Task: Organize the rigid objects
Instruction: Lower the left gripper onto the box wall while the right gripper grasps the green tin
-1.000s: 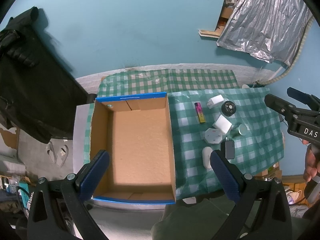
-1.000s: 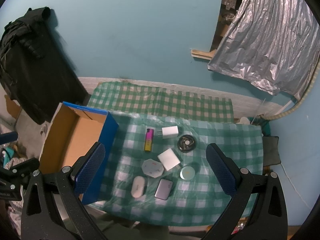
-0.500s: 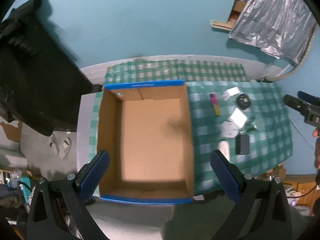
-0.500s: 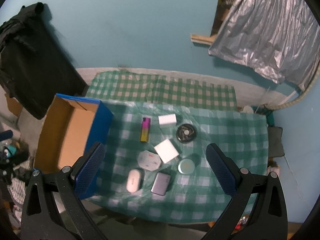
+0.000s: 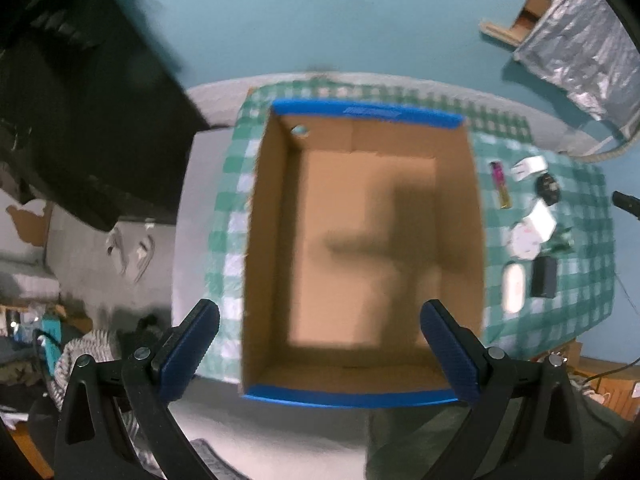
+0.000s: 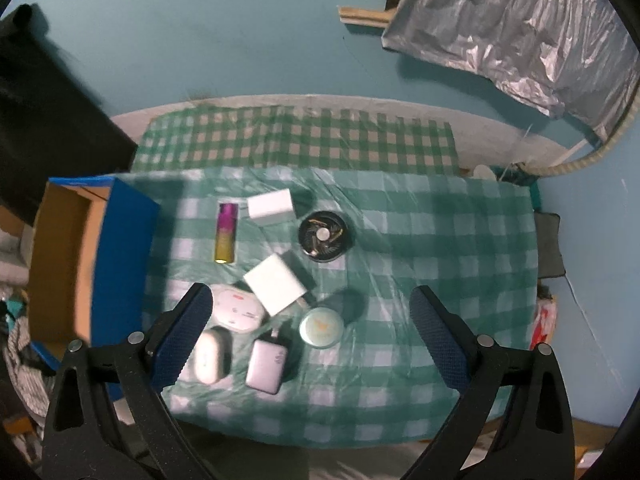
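An empty cardboard box with blue edges point(image 5: 360, 394) lies open below my left gripper point(image 5: 320, 352), which is open and empty above its near edge. The box also shows at the left of the right wrist view point(image 6: 124, 240). My right gripper point(image 6: 308, 340) is open and empty above several small items on the green checked cloth point(image 6: 440, 248): a pink-yellow lighter point(image 6: 226, 232), a white charger point(image 6: 270, 207), a black round disc point(image 6: 325, 237), a white adapter point(image 6: 276, 285), a white hexagonal case point(image 6: 237, 309), a white earbud case point(image 6: 211, 356), a grey power brick point(image 6: 266, 366) and a pale green tin point(image 6: 322, 327).
A black garment point(image 5: 80, 120) hangs on the blue wall at the left. Silver foil point(image 6: 520, 28) covers an opening at the upper right. Clutter lies on the floor left of the table point(image 5: 48, 340). The items also show right of the box in the left wrist view point(image 5: 528, 232).
My left gripper has moved left and closer over the box, which now fills its view. My right gripper has come down closer to the small items.
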Motion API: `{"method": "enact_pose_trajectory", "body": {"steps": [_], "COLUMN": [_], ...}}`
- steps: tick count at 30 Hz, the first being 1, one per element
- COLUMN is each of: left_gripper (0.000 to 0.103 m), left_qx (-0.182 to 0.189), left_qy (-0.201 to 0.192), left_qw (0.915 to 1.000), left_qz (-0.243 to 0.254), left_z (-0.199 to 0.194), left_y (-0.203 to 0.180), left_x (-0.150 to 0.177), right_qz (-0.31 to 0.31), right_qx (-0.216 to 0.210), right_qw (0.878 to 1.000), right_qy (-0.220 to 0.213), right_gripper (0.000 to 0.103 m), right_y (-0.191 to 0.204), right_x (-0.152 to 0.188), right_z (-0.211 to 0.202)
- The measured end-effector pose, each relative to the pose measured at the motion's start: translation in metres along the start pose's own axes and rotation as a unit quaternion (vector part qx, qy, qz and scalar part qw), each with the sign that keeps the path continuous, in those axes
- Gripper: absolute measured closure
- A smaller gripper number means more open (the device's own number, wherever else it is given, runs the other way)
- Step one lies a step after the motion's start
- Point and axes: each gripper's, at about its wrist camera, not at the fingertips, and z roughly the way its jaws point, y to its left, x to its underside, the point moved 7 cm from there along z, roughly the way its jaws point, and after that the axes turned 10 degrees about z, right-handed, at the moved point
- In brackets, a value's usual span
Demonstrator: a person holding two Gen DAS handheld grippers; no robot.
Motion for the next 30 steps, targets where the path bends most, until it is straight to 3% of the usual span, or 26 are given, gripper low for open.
{"method": "enact_pose_trajectory", "body": {"steps": [10,18,22,28,30], "left_gripper": [0.002,0.005,0.027,0.052,0.055], "left_qx": [0.000,0.021,0.035,0.053,0.062], "left_qy": [0.031,0.072,0.088,0.078,0.076], "left_qw": [0.9995,0.9967,0.9946,0.9944,0.9943], "left_qz": [-0.012,-0.030,-0.041,-0.046,-0.040], "left_z": [0.037,0.080,0.095,0.100,0.100], "left_y": [0.043,0.064,0.066,0.063,0.057], "left_x": [0.029,0.053,0.063,0.068,0.070], "right_qz": [-0.015,-0.021,-0.022,-0.014,-0.009], "right_qx": [0.005,0.024,0.031,0.036,0.037], "right_qw": [0.999,0.998,0.997,0.997,0.997], "right_qy": [0.041,0.060,0.066,0.070,0.071], "right_gripper": [0.005,0.005,0.005,0.005,0.005], "right_y": [-0.008,-0.018,-0.022,-0.030,-0.033], "right_x": [0.015,0.030,0.037,0.042,0.043], "right_z": [0.048,0.082,0.091,0.100,0.103]}}
